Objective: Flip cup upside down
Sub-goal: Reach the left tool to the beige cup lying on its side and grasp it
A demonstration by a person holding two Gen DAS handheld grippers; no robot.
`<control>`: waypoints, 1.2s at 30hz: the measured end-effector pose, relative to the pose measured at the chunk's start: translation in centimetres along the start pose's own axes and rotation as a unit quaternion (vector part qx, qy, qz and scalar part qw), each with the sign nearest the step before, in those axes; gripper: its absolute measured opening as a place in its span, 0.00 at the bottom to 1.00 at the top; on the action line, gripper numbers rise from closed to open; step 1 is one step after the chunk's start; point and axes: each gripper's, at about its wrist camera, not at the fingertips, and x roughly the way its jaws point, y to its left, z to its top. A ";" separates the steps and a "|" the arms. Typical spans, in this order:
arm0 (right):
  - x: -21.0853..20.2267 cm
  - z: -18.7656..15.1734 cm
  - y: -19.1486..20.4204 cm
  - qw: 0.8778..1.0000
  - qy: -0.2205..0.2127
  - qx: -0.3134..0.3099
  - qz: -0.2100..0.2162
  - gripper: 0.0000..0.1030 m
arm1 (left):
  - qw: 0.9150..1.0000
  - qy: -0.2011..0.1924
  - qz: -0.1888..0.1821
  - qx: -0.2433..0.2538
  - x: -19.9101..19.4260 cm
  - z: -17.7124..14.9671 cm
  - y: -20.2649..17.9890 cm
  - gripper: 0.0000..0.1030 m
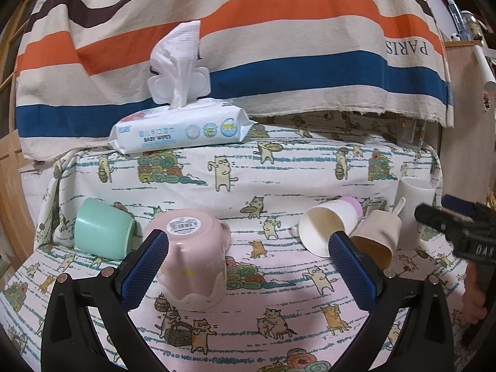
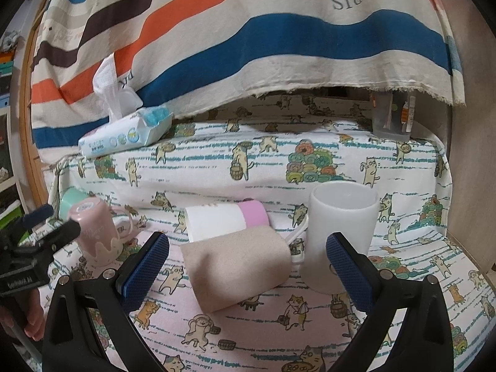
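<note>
A pink mug (image 1: 193,257) stands upside down on the cat-print cloth, barcode sticker on its base; it also shows in the right wrist view (image 2: 97,232). My left gripper (image 1: 248,266) is open, its left pad right beside the mug and the right pad far off. A mint cup (image 1: 104,228) lies on its side to the left. A white-and-pink cup (image 2: 226,218) and a beige cup (image 2: 237,266) lie on their sides. A white cup (image 2: 339,232) stands upside down. My right gripper (image 2: 248,266) is open and empty, the beige cup lying between its pads.
A pack of baby wipes (image 1: 183,128) with a wipe sticking up sits at the back left. A striped towel (image 1: 248,31) hangs behind. A small clear container (image 2: 392,117) stands at the back right. The cloth-covered table's right edge (image 2: 465,266) is near the white cup.
</note>
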 end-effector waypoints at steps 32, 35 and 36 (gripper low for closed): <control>-0.4 1.7 -7.5 0.987 0.007 0.162 -0.006 0.99 | 0.950 0.199 -0.210 0.119 10.5 2.1 -13.1 1.00; -0.2 1.7 -7.5 0.987 0.013 0.162 -0.006 0.99 | 0.948 0.205 -0.208 0.127 11.0 1.4 -13.6 1.00; -0.2 1.6 -7.5 0.987 0.014 0.162 -0.006 0.99 | 0.947 0.207 -0.207 0.129 11.2 1.2 -13.8 1.00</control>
